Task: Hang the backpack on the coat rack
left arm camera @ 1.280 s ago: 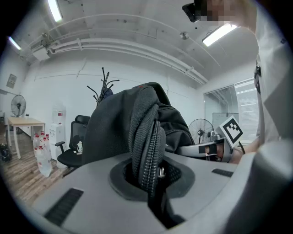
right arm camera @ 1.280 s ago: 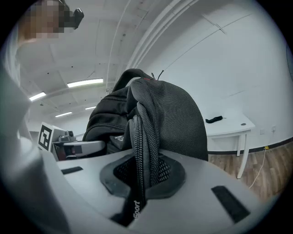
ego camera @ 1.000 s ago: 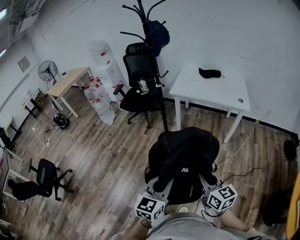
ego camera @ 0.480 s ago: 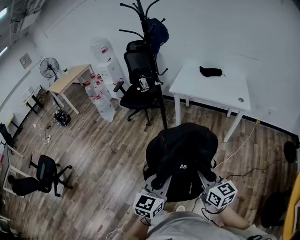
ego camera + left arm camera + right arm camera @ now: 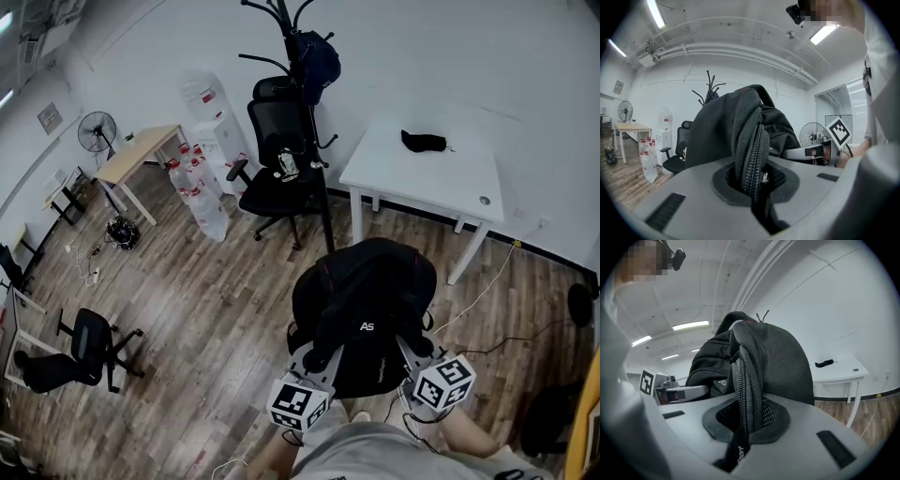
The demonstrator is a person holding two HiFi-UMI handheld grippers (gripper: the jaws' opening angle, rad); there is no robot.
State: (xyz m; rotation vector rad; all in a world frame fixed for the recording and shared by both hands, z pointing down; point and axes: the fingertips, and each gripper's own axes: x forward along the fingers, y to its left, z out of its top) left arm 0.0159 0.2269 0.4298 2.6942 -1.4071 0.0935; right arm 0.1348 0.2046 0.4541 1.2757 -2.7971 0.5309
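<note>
I carry a black backpack (image 5: 366, 305) in front of me, held up off the floor by both grippers. My left gripper (image 5: 317, 361) is shut on the backpack's left padded strap (image 5: 749, 150). My right gripper (image 5: 412, 354) is shut on the other strap (image 5: 746, 380). The backpack fills both gripper views. The black coat rack (image 5: 302, 103) stands ahead by the back wall, with a dark bag (image 5: 317, 64) hanging on one of its upper hooks. In the left gripper view the coat rack (image 5: 708, 91) shows behind the backpack.
A black office chair (image 5: 277, 164) stands right by the rack's pole, and a white table (image 5: 422, 173) with a small dark item is to its right. Water bottles (image 5: 197, 197) and a wooden desk (image 5: 139, 159) stand at the left. Another chair (image 5: 84, 352) lies at the lower left. Cables run on the floor at right.
The backpack and both grippers have moved slightly forward toward the coat rack; the rack and chair sit a little nearer in the head view. Both grips are unchanged.
</note>
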